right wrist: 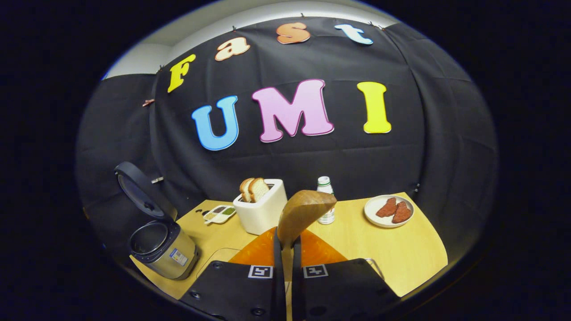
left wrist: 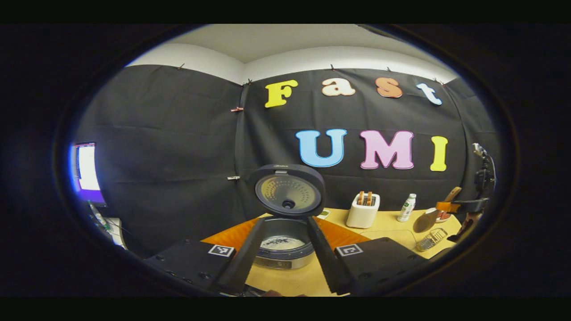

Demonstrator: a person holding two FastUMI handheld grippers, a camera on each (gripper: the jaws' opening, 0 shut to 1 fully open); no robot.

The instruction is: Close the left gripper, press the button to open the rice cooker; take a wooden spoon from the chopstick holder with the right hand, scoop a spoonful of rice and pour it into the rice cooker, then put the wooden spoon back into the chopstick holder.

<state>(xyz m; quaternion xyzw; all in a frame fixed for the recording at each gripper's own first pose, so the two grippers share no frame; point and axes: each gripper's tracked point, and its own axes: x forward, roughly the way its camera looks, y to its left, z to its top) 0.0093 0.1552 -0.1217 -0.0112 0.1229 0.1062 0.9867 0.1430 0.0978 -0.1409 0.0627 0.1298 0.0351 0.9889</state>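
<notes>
Landmark: the grey metal rice cooker with dark hinged lid [left wrist: 282,249], standing on the light wooden table [left wrist: 383,225], lid raised upright, a pale layer visible in its inner pot. The left claw [left wrist: 285,256] is released, its two black fingers spread to either side of the cooker body, not touching it. In the right gripper view the cooker [right wrist: 163,249] sits at the table's left edge. To the right of the cooker, the right claw [right wrist: 287,249] is clenched on the handle of the brown wooden spoon [right wrist: 303,214], bowl pointing up. Beyond the spoon, right of the cooker: a white toaster with bread slices [right wrist: 261,209], a small white bottle [right wrist: 326,200], a white plate [right wrist: 389,210] holding two reddish pieces
</notes>
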